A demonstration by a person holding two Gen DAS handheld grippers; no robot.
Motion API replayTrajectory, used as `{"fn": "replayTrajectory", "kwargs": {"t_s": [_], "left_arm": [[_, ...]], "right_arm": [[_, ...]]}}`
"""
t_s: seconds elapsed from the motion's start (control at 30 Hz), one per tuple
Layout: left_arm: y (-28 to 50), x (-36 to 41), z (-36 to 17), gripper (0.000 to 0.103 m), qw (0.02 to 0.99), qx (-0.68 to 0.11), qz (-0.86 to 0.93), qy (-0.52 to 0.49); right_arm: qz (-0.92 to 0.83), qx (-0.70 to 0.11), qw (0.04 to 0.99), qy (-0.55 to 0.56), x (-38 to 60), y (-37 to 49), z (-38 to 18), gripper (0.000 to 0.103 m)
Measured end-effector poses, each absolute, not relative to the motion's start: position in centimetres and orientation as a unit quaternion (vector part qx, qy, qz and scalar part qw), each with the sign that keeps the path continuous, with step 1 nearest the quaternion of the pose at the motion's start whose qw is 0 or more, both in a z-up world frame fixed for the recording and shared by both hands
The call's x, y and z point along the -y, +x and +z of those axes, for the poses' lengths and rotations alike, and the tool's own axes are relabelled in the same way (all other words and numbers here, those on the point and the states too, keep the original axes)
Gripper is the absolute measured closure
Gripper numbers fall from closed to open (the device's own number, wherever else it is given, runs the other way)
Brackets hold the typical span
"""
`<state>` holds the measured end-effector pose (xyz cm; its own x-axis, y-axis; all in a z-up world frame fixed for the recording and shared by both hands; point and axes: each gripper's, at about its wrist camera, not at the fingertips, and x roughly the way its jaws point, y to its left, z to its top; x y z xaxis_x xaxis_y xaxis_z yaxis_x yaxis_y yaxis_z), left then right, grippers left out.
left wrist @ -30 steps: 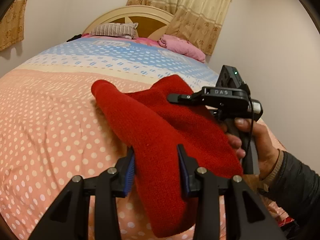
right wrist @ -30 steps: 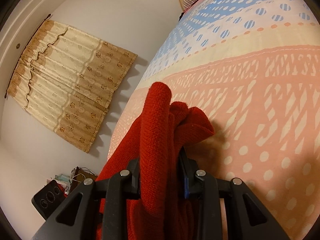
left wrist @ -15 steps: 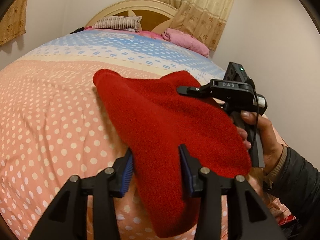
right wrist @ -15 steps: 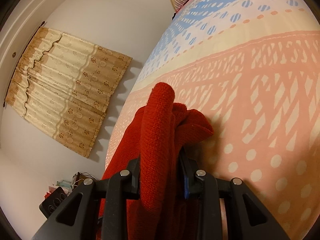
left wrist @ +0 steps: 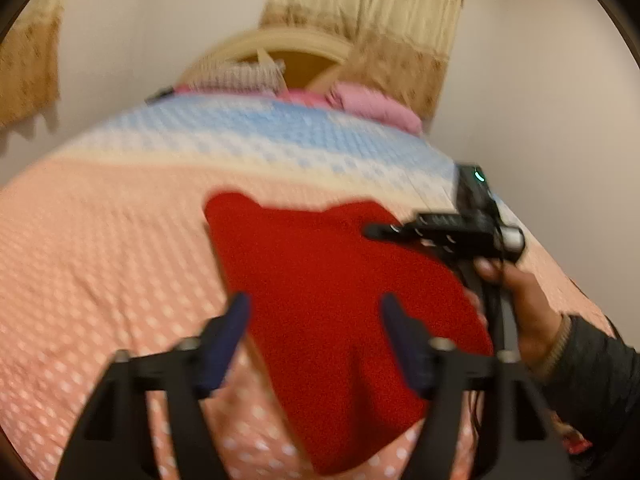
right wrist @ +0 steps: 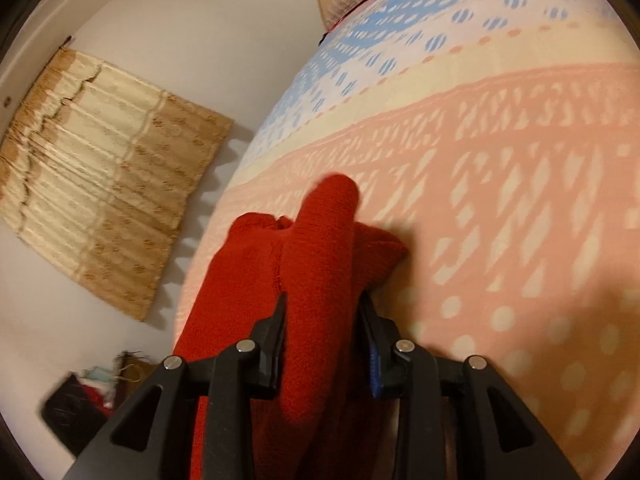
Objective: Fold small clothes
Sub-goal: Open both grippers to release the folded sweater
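A red knitted garment (left wrist: 332, 288) lies spread on the dotted pink bedspread (left wrist: 100, 264). My left gripper (left wrist: 316, 316) is open, its blue-padded fingers apart on either side of the cloth and drawn back from it; the view is blurred. My right gripper (right wrist: 322, 312) is shut on a thick fold of the red garment (right wrist: 320, 248), holding it up off the bedspread (right wrist: 500, 240). In the left wrist view the right gripper (left wrist: 376, 232) shows at the garment's right edge, held by a hand.
The bed's headboard (left wrist: 280, 52), a striped pillow (left wrist: 244, 76) and a pink pillow (left wrist: 372, 104) lie at the far end. Curtains (right wrist: 100, 160) hang on the wall. Dark clutter (right wrist: 80, 400) sits on the floor beside the bed.
My left gripper has opened, let go of the garment and pulled back. The garment has settled flatter on the bed. The right gripper still holds its fold.
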<state>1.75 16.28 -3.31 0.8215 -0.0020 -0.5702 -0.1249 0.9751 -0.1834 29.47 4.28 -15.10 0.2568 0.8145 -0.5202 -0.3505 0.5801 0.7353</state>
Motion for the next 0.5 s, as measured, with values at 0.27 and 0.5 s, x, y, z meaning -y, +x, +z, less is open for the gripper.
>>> {"fn": "replayTrajectory", "kwargs": {"t_s": [0.27,0.5], "left_arm": [[3.6,-19.4,-8.1,0.013,0.922,-0.352,0.091,-0.129],[3.4,-19.1,-9.1,0.009,0.919,-0.355,0.091,-0.147]], "right_arm": [[0.391,-0.368,0.815,0.220,-2.0,23.3,-8.8,0.054],[0.413,-0.400,0.810,0.111,-5.6,18.8,-9.7,0.052]]}}
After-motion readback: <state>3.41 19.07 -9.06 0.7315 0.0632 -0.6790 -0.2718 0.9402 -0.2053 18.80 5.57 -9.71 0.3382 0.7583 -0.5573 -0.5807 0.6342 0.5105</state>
